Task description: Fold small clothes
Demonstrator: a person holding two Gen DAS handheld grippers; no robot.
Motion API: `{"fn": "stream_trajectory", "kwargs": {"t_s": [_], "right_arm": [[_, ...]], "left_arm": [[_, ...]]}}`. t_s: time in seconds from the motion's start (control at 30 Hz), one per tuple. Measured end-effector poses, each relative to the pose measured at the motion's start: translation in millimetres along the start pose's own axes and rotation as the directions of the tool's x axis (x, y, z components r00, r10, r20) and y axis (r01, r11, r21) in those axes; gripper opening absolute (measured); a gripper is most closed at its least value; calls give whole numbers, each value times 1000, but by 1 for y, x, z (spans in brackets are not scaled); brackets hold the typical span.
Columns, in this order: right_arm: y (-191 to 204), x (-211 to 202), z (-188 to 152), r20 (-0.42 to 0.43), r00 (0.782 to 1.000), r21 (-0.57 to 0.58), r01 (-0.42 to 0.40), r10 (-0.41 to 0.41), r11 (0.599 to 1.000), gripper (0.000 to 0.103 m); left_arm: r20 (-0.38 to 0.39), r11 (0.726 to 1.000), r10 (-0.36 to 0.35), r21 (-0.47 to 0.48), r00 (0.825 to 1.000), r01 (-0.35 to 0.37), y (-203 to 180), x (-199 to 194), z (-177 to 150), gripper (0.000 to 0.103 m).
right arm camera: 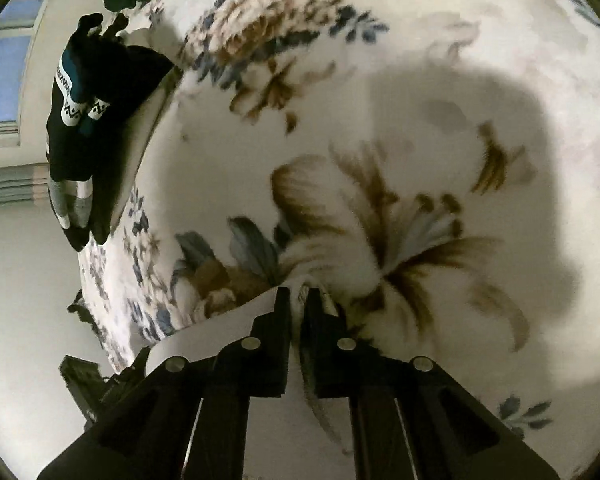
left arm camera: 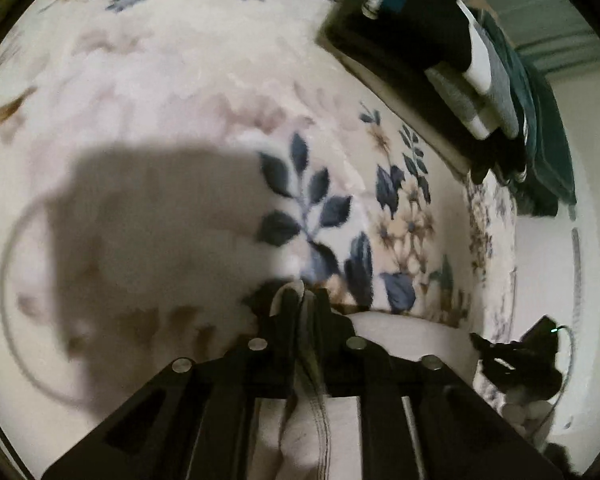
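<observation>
White garment (left arm camera: 300, 432) with stitched seam, pinched in left tongs (left arm camera: 303, 300), right tongs (right arm camera: 299, 300) clamping its edge.

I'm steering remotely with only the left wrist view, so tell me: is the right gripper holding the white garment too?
Observer: Yes. The right gripper is shut on a white garment edge, above the floral blanket.
Operator: What lies under the right gripper?
Observer: A big brown and white flower print, partly under a broad shadow.
Operator: Does the right view show the folded pile?
Observer: Yes, at its upper left: a dark pile with a white zigzag band, lying at the blanket's edge.
</observation>
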State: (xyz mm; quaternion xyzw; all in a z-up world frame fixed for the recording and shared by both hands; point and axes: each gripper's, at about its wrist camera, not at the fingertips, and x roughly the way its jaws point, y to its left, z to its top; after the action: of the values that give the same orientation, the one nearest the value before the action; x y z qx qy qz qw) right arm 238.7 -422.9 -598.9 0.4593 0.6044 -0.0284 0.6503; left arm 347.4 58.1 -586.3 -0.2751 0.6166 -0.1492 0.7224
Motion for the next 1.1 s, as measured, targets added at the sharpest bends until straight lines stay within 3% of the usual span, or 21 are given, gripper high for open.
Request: {"fn": "stream_trajectory", "kwargs": {"t_s": [0.03, 0.07, 0.1, 0.13, 0.17, 0.2, 0.3, 0.4, 0.47, 0.57, 0.6, 0.63, 0.67, 0.7, 0.8, 0.9, 1.1], "right_arm": [[-2, -3, 3, -23, 1000, 11, -13, 13, 1000, 19], [-3, -7, 4, -31, 999, 11, -22, 22, 1000, 38], [-6, -12, 6, -35, 998, 2, -43, 43, 999, 60], [-10, -16, 6, -44, 997, -9, -66, 65, 998, 68], [-15, -15, 7, -76, 994, -17, -85, 83, 996, 74], [-20, -12, 6, -118, 988, -20, -107, 104, 994, 74], [-42, 8, -1, -243, 954, -6, -183, 177, 983, 74], [-52, 31, -13, -333, 912, 9, -251, 240, 968, 74], [-48, 39, -19, -353, 897, -5, -286, 266, 958, 74], [-40, 49, -25, -360, 885, -6, -320, 296, 947, 74], [-37, 49, -26, -353, 887, -13, -321, 296, 947, 69], [-33, 51, -28, -353, 888, -23, -323, 295, 946, 56], [-27, 53, -32, -358, 894, -45, -306, 271, 951, 32], [-24, 52, -35, -345, 902, -59, -296, 258, 954, 26], [-16, 39, -41, -305, 914, -64, -300, 267, 952, 19], [1, 21, -47, -277, 926, -82, -288, 256, 954, 18], [63, -27, -47, -233, 937, -127, -295, 261, 947, 17]], "left_arm": [[-2, 999, -27, -21, 1000, 27, 3, -6, -1, 11], [4, 997, -65, -38, 998, 65, 8, -15, -3, 20], [21, 996, -74, -45, 997, 74, 14, -26, -7, 34], [33, 996, -76, -46, 997, 77, 19, -33, -11, 44], [43, 993, -97, -61, 994, 100, 30, -38, -17, 62], [40, 988, -124, -86, 991, 127, 37, -38, -22, 63], [-9, 940, -290, -190, 957, 283, 62, -20, -40, 63], [-27, 905, -392, -191, 919, 380, 59, -9, -48, 63], [-45, 895, -425, -174, 904, 411, 50, -1, -48, 63], [-64, 908, -406, -140, 911, 395, 29, 11, -48, 63], [-58, 916, -389, -128, 919, 380, 25, 11, -48, 61], [-52, 921, -380, -116, 924, 372, 21, 10, -47, 59], [-44, 930, -361, -94, 931, 356, 17, 6, -47, 29], [-46, 936, -346, -87, 937, 341, 15, 5, -45, 19], [-27, 951, -304, -67, 952, 302, 5, -8, -45, 16], [-20, 956, -291, -47, 957, 289, -4, -21, -42, 16], [11, 953, -303, -1, 953, 303, -34, -72, -9, 15]]}}
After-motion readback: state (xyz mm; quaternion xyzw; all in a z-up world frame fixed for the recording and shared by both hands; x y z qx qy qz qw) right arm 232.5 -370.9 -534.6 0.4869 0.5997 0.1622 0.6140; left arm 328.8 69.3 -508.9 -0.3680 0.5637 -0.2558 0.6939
